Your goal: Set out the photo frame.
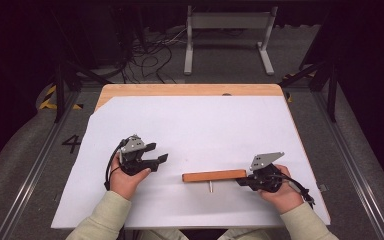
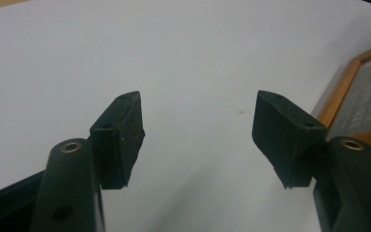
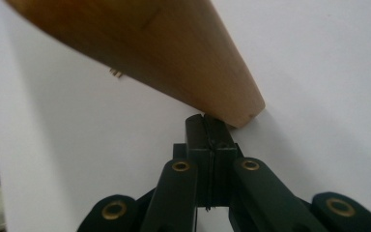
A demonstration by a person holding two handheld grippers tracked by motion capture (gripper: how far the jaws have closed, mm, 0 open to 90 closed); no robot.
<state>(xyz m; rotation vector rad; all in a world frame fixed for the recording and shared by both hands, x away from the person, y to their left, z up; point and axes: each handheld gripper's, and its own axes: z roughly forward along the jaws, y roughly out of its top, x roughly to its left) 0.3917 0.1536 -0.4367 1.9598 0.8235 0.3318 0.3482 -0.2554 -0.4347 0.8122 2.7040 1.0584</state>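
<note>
**Closed gripper meets the end of the wooden frame**

Nearest the counter's front edge, the person's two hands each held a gripper. The right gripper (image 1: 243, 181), toward the front right corner, had its jaws pressed fully together with nothing between them, and their tips sat against the right end of the wooden frame (image 1: 214, 176); whether they were pushing it or merely touching could not be told. The frame lay near the front edge, right of the middle, on the white sheet (image 1: 195, 125) that covered most of the counter, with a small peg (image 1: 210, 187) showing just in front of it. The left gripper (image 1: 156, 154), toward the front left, stood wide open and held nothing, apart from the frame. Judging by this, the work looked early: the frame was contacted but not grasped. Beyond, the sheet ran to the counter's wooden far edge (image 1: 190, 90).
</note>
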